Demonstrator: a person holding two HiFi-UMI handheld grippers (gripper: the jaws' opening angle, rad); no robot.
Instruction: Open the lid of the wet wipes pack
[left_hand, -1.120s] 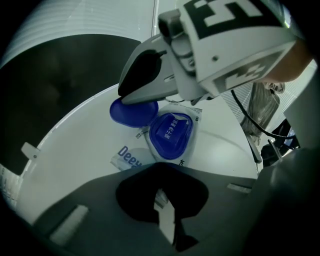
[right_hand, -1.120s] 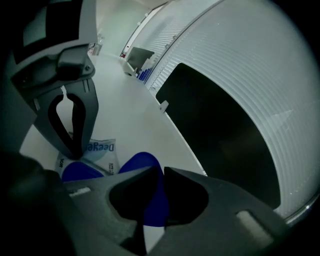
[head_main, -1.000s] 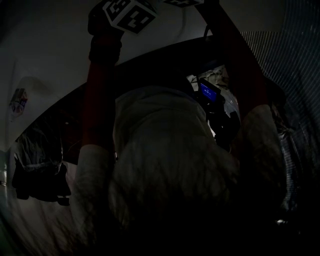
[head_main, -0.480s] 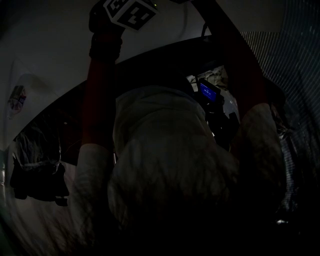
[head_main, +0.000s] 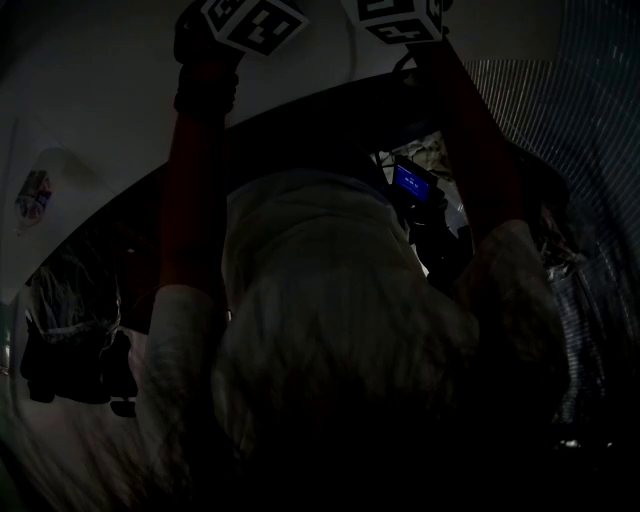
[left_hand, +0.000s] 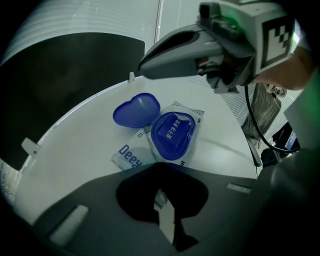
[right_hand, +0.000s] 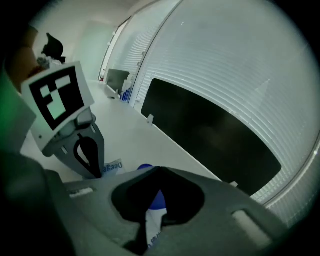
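1. Since its blue lid (left_hand: 136, 110) is already swung back, the wet wipes pack (left_hand: 170, 137) is seen lying flat on the white table (left_hand: 75, 150), mid-frame in the left gripper view.
2. Its soft, crinkly film is judged light and slippery; the rigid lid rim is best gripped.
3. Left gripper (right_hand: 90, 170) and right gripper (left_hand: 147, 64) are apparently pinched together, holding nothing.

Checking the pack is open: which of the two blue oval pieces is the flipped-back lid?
The plain glossy blue oval lid, lying beyond the white wet wipes pack's far edge. The other blue oval sits on the pack around a printed seal.
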